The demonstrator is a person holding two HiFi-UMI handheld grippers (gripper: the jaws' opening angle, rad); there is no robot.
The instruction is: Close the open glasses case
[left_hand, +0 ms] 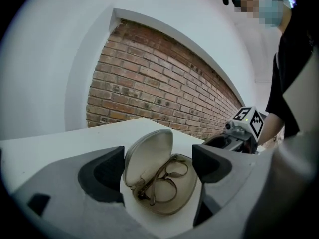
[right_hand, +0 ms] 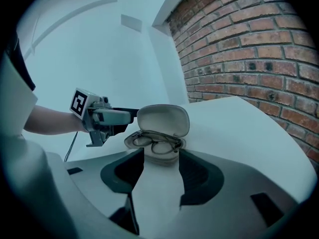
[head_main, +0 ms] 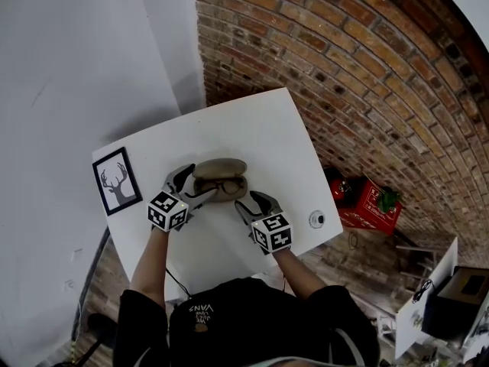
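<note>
- Plainly, the left gripper (head_main: 191, 186) stands wide open at 9 o'clock of the open glasses case (head_main: 220, 180). The case's end lies between its jaws, with neither pad pressing on it.
- The right gripper (head_main: 253, 202), at 4 o'clock of the case, is also wide and empty, the case just past its tips.
- The gripper views show the lid (left_hand: 149, 156) raised over the glasses (left_hand: 167, 178). Only the head view shows the framed deer picture (head_main: 117, 180) at the table's (head_main: 260, 128) 9 o'clock edge.
- Count: two grippers, one case, one pair of glasses, one picture.
</note>
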